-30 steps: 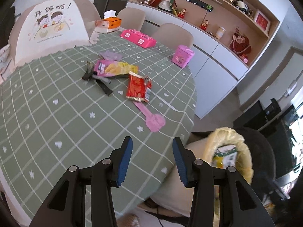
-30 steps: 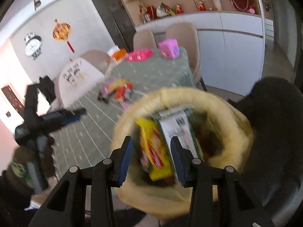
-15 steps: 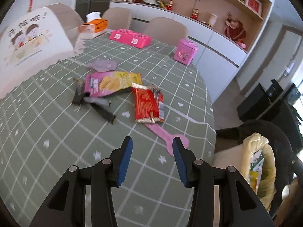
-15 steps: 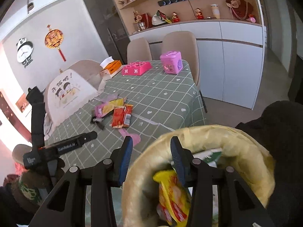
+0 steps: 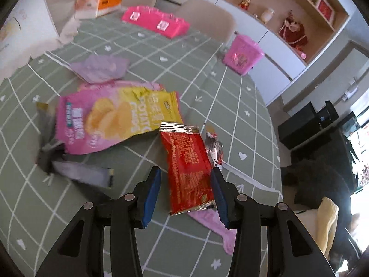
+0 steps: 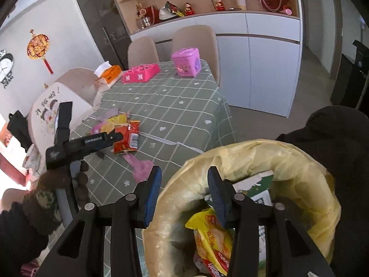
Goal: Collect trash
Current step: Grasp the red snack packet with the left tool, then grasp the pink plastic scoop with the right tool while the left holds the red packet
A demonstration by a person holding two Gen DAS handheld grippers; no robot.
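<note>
On the green checked tablecloth [image 5: 230, 106] lies a red snack wrapper [image 5: 189, 168], and my left gripper [image 5: 185, 175] hangs open just above it, one blue pad on each side. Around it lie a pink and yellow crisp bag [image 5: 115, 120], a purple wrapper [image 5: 99, 69], a dark grey wrapper [image 5: 76, 170], a small silver wrapper [image 5: 214, 147] and a pink strip [image 5: 216, 226]. My right gripper [image 6: 184, 173] is open and empty over the near rim of the yellow-lined bin [image 6: 265, 161]. Inside are a yellow packet [image 6: 212, 237] and a green and white carton [image 6: 258, 184]. The right wrist view shows the left gripper [image 6: 115, 137] at the red wrapper [image 6: 126, 138].
At the far end of the table stand a pink tub [image 5: 242, 55], a flat pink box [image 5: 156, 20] and an orange tissue box [image 5: 103, 0]. Beige chairs [image 6: 196, 39] line the far side. The bin sits beside the table's corner, against something black [image 6: 334, 138].
My left gripper has moved forward and down across the table until the red wrapper lies between its fingers. My right gripper has drawn back from inside the bin to its rim.
</note>
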